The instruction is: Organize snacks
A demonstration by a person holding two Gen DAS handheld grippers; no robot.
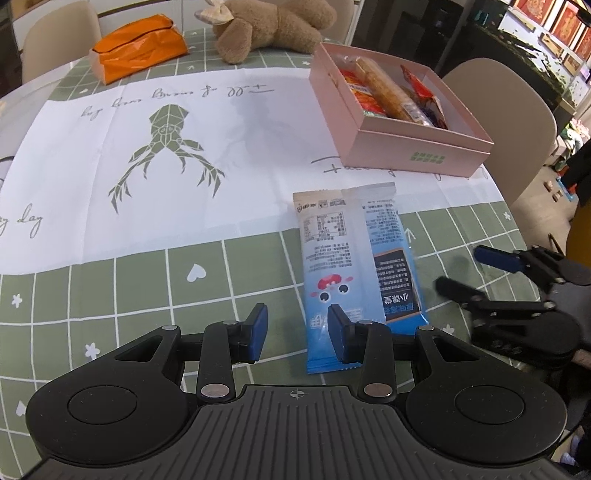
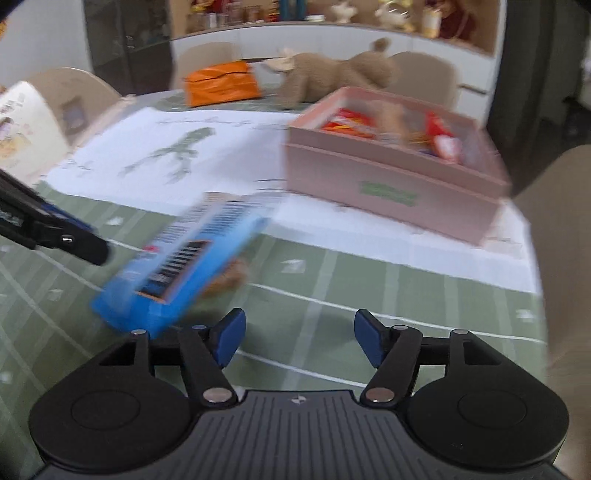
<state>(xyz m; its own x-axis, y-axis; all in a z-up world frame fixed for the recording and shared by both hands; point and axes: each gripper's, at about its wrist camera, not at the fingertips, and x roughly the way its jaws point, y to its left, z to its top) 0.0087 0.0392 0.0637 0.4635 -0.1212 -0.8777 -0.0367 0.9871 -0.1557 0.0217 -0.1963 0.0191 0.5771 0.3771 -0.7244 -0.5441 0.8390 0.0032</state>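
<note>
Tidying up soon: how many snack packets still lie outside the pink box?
1: the blue packet lies flat on the green tablecloth, in front of the pink box. Others may be out of view.

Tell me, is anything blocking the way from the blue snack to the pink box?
No, nothing visible. The blue snack lies flat on the tablecloth, and only bare cloth separates it from the pink box. The teddy and orange bag sit farther back, off that path.

A blue-and-white snack packet (image 1: 354,266) lies flat, back side up, on the table; the open pink box (image 1: 399,144) of snacks sits at its 1 o'clock.
</note>
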